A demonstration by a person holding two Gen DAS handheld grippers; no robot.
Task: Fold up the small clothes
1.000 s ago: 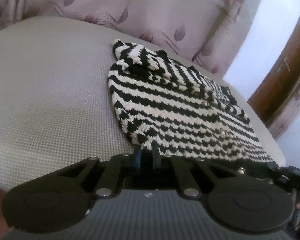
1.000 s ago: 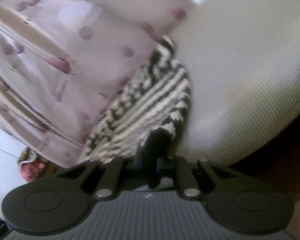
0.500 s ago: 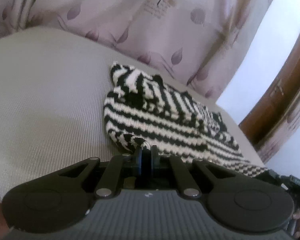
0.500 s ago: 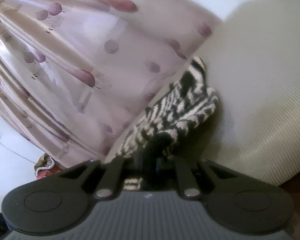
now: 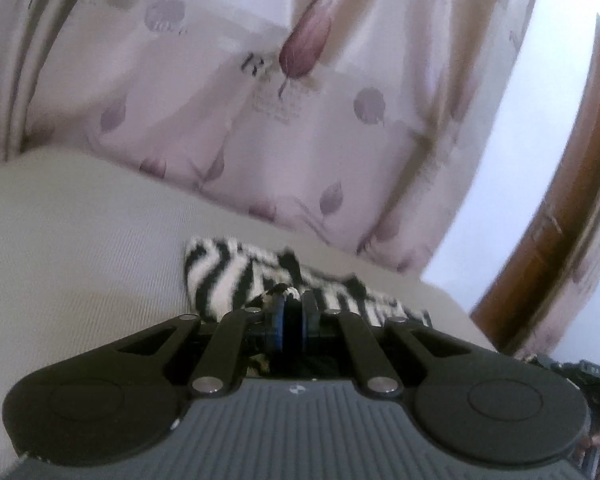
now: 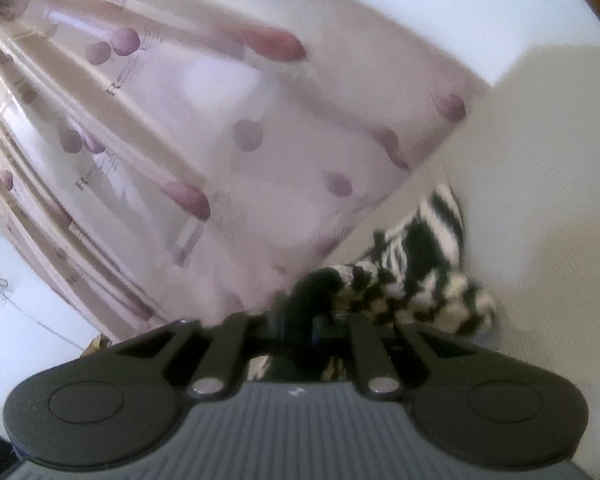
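Sweater (image 5: pixel 236 276) edge pinched inside both closed jaws.

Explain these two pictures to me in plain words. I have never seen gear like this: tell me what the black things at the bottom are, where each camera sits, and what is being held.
No robot here: a person holds a two-finger claw in each hand, each with a wide-angle camera looking forward along its fingers. One picture is from the left claw, the other from the right claw; the black arms at the bottom are the claws' own parts. Both claws are shut on the black-and-white striped knit garment, pinching its near edge. The rest of it lies on a pale cushioned surface. Behind hangs a pinkish curtain printed with leaves. The pictures are blurred.
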